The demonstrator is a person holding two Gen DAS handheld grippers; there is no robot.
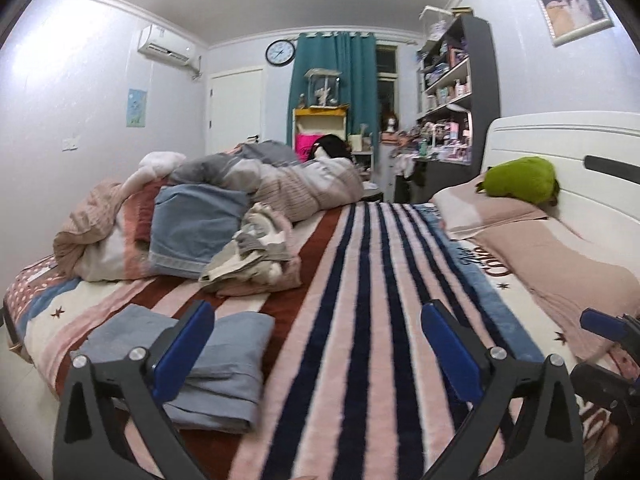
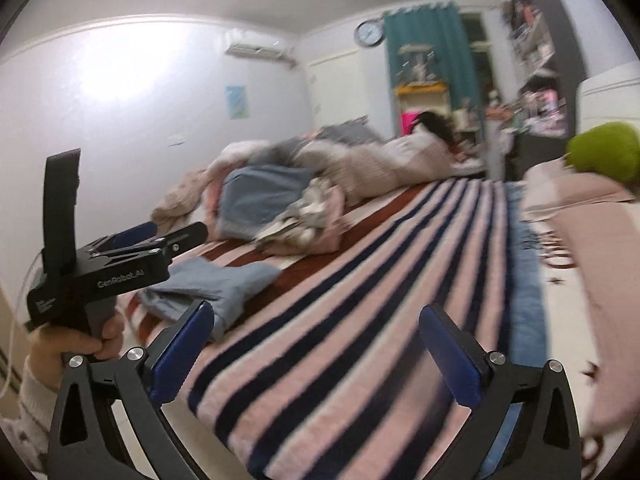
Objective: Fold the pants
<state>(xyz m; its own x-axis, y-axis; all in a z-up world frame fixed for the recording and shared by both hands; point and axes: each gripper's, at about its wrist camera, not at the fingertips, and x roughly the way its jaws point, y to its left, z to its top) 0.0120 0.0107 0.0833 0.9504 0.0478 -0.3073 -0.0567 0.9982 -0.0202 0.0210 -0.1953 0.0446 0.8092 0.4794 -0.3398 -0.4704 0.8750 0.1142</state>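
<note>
Both tools hang over the near edge of the bed, jaws spread wide with nothing between the blue pads: the left tool (image 1: 316, 344) looks down the striped blanket (image 1: 360, 280), and the right tool (image 2: 316, 348) sits beside it. From the left wrist view, the folded blue-grey pants (image 1: 224, 364) lie flat on the blanket at about eight o'clock, just past the left-hand pad. They look done, a neat layered rectangle. Further off at ten o'clock a heap of unfolded clothes (image 1: 256, 252) rests against a folded denim piece (image 1: 192, 228) and the rumpled duvet (image 1: 280, 180). I'd judge any pants in that heap soft, light and floppy; they will sag and drag, so pinching the waistband at both corners seems best.
</note>
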